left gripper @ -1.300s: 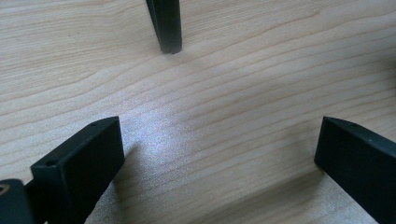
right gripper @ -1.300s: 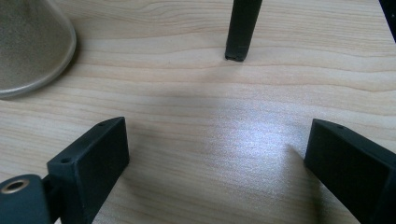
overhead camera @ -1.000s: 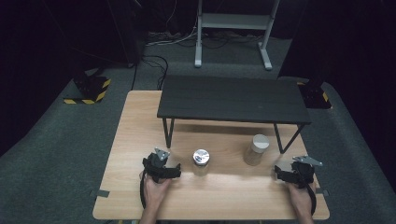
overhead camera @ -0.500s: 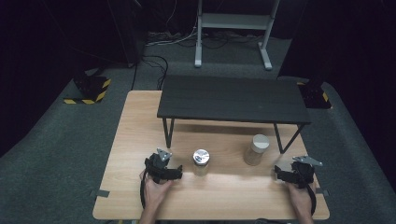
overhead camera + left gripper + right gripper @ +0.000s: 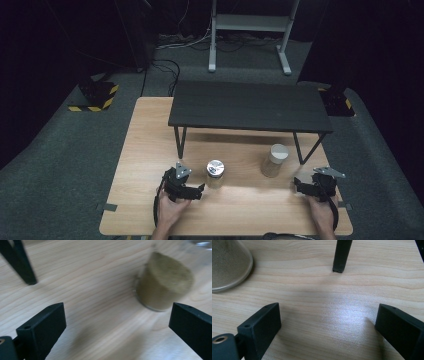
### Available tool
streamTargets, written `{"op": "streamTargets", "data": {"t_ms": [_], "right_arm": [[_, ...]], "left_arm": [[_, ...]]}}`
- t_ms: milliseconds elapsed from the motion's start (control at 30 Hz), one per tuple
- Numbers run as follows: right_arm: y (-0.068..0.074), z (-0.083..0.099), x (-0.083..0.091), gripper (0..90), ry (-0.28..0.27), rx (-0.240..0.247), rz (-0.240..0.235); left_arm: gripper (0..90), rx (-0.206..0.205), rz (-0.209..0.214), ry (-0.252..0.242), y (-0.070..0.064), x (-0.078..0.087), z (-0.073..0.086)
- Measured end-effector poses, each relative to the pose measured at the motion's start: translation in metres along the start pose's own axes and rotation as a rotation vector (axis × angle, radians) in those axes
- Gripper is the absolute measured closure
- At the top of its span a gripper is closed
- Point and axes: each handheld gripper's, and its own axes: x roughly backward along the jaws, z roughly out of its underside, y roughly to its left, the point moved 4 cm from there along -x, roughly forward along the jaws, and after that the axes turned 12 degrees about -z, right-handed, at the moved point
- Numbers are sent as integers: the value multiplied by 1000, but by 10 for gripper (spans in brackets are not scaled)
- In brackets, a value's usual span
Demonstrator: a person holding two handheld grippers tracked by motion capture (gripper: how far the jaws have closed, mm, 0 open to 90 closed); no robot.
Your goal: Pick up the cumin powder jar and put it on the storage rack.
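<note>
Silver-lidded jar (image 5: 215,173): small clear jar of tan powder with a shiny metal lid, upright on the table (image 5: 150,145), lower centre of the high view, just right of the left gripper; blurred at upper right in the left gripper view (image 5: 163,287).
Left gripper (image 5: 200,189): jaws spread wide, holding nothing, pointing towards that jar.
Right gripper (image 5: 296,183): jaws wide, empty, lower right of the high view.
White-lidded jar (image 5: 275,160): same tan fill, near the black shelf (image 5: 250,105) leg, centre right.
</note>
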Motion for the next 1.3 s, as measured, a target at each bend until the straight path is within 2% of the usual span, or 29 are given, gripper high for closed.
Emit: {"op": "streamTargets", "data": {"t_ms": [100, 233, 300, 567, 1067, 1100, 1133, 1167, 1300], "right_arm": [[0, 0, 0, 57, 0, 0, -1], [0, 0, 0, 57, 0, 0, 0], [0, 0, 0, 57, 0, 0, 0], [0, 0, 0, 57, 0, 1, -1], [0, 0, 0, 57, 0, 1, -1], [0, 0, 0, 57, 0, 1, -1], [0, 0, 0, 57, 0, 1, -1], [0, 0, 0, 57, 1, 1, -1], [0, 0, 0, 57, 1, 1, -1]], "left_arm": [[11, -17, 19, -8, -6, 1, -2], [11, -66, 26, -7, -15, 1, -6], [11, -76, 31, -9, -18, 0, -8], [13, -101, 56, -13, -28, -4, -14], [29, -141, 54, -17, -43, -20, -32], [30, 115, 53, -133, -62, -31, -14], [34, -137, 51, -16, -45, -23, -34], [35, -123, 44, -34, -47, -25, -32], [47, -118, 30, -39, -50, -29, -35]]}}
